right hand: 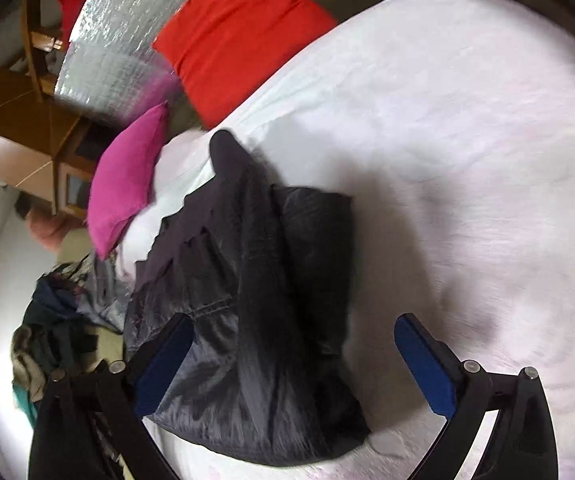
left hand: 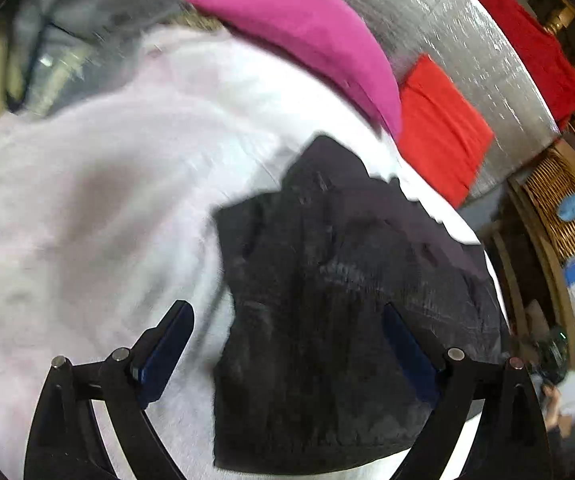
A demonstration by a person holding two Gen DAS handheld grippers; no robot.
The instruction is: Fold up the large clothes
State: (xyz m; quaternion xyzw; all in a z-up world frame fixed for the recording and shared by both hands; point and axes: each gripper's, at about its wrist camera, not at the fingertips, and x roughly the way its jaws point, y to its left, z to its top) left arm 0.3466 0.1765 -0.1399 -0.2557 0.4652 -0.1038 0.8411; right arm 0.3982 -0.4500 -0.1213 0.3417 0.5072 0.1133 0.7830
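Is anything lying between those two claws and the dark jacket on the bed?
Nothing visible. Both the left gripper and right gripper are open directly above the dark jacket on the white sheet; the pillows lie beyond it.

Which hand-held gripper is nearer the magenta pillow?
Left, judging by apparent size. The left hand-held gripper sees the magenta pillow large, straight ahead; from the right hand-held gripper it sits small, off left.

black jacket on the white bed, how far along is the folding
Done: the black jacket lies bunched into a rough bundle on the white sheet, layers overlapping but not squared. In hand: nothing; the left hand-held gripper and right hand-held gripper both stand open above it. Left: neatening the bundle, and the pile of other clothes at the bed's edge looks unfolded.
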